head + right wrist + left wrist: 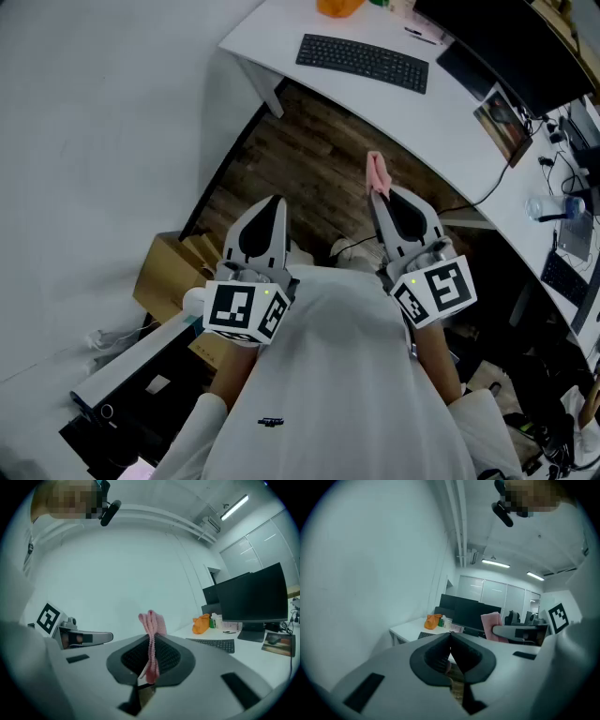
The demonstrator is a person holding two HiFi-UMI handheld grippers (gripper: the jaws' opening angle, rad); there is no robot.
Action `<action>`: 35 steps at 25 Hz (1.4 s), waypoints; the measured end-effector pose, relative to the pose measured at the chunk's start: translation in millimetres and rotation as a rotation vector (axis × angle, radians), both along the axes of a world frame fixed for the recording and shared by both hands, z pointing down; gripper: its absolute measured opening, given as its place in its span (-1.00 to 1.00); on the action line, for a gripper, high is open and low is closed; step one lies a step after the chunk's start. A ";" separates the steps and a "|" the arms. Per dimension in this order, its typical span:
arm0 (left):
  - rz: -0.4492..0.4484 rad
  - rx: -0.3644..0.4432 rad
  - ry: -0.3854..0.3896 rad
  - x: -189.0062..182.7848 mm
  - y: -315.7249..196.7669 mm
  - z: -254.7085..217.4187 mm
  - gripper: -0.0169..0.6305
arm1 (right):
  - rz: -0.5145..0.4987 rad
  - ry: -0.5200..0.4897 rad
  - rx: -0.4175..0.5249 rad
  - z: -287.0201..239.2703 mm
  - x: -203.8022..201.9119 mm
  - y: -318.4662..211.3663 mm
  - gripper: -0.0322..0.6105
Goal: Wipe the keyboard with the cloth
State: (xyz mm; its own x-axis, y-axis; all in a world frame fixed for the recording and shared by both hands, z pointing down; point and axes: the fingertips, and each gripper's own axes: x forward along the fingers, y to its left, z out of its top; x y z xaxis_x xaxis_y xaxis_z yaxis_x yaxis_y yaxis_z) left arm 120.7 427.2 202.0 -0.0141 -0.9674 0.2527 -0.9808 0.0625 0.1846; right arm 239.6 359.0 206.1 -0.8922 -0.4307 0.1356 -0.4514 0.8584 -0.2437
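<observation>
The person stood in front of the white desk and held both grippers close to the body, side by side, above the wooden floor. The right gripper had its jaws pressed on the pink cloth; the cloth was squeezed between the two pads, its upper part stood up past the tips as a folded bunch, and a short end hung down inside the jaws. The left gripper had its jaws closed together, tip against tip, and nothing was between them. The black keyboard lay on the desk near its front edge, well apart from both grippers, and nothing touched it. Behind the keyboard, at the far end of the desk, there was an orange object, and to the right of the keyboard stood a dark monitor. On the floor at the left, near the wall, lay an open cardboard box.
</observation>
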 end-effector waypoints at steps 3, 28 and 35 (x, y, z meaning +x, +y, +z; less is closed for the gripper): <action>0.001 0.004 0.000 5.1 -0.2 -1.5 -0.89 | -0.002 -0.002 0.008 -2.0 1.1 0.3 -0.87; 0.063 0.003 -0.025 23.7 -26.5 -4.2 -0.89 | 0.062 -0.063 -0.001 0.0 21.1 -17.7 -0.85; 0.071 -0.018 0.034 -10.3 -62.2 8.7 -0.89 | 0.116 -0.037 -0.008 5.3 1.5 -54.5 -0.85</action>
State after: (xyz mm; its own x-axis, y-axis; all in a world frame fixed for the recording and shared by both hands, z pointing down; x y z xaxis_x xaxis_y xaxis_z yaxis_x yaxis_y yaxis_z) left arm 110.4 364.9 210.7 0.0636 -0.9610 0.2690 -0.9761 -0.0038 0.2172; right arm 241.1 304.4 211.3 -0.8411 -0.5301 0.1073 -0.5379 0.7992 -0.2682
